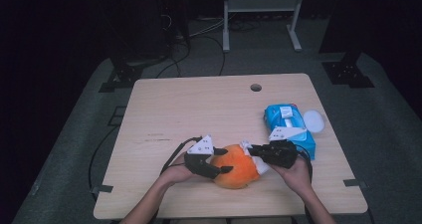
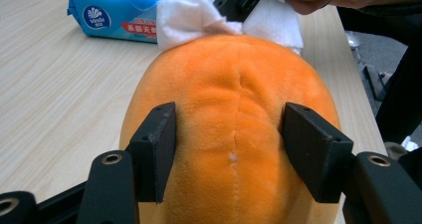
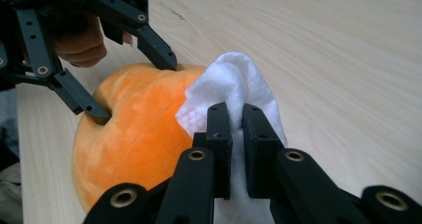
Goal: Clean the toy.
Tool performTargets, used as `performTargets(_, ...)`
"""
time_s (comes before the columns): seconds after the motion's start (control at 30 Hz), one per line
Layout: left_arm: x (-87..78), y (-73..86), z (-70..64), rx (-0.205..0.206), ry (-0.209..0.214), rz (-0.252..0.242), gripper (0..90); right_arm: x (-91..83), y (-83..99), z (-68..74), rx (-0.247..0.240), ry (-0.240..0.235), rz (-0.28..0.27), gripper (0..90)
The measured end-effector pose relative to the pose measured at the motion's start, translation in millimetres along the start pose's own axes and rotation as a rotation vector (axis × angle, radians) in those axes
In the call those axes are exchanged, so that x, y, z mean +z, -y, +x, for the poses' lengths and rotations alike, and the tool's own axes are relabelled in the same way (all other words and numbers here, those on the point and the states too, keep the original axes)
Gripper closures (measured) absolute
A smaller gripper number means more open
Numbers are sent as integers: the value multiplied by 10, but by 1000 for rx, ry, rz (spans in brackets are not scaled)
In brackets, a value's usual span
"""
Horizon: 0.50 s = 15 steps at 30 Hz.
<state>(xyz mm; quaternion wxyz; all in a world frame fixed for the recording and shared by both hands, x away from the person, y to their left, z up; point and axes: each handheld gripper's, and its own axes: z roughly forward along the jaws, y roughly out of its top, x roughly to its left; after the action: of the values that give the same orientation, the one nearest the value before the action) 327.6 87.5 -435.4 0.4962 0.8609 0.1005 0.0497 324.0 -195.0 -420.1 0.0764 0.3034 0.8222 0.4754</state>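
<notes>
An orange plush ball [image 1: 235, 166] lies near the table's front edge. My left gripper [image 1: 222, 160] is closed around its left side, both jaws pressing dents into the plush [image 2: 234, 129]. My right gripper [image 1: 251, 150] is shut on a white wipe [image 3: 234, 92] and holds it against the ball's right side [image 3: 134, 129]. In the left gripper view the wipe [image 2: 191, 15] bunches over the far top of the ball. In the right gripper view the left gripper [image 3: 137, 92] pinches the far side of the ball.
A blue pack of wet wipes [image 1: 288, 129] with its white lid [image 1: 313, 120] flipped open lies right of the ball. The wooden table [image 1: 199, 109] has a cable hole [image 1: 256, 87] near its far edge. Beyond the table stands a white frame [image 1: 261, 15].
</notes>
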Motion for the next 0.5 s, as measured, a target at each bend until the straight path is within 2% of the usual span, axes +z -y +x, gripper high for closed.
performTargets(0.07,16,1,-5,3,5,-4,391,-3,50,-65,28,-17,12,825)
performTargets(0.17,36,-19,-41,17,15,2,392,-38,104,-90,42,-18,28,825)
performTargets(0.23,55,-33,-76,28,21,7,390,-63,95,-59,31,-10,31,825)
performTargets(0.3,72,-34,-95,40,50,8,389,-67,40,-4,15,-9,13,826)
performTargets(0.37,88,-31,-113,43,60,5,387,-51,-34,58,-4,-42,-18,825)
performTargets(0.4,89,-32,-119,43,57,5,386,-35,-68,91,-16,-51,-18,825)
performTargets(0.47,81,-28,-112,39,57,6,387,4,-102,137,-50,-36,0,825)
performTargets(0.5,80,-24,-105,36,59,2,387,11,-94,127,-49,-35,3,825)
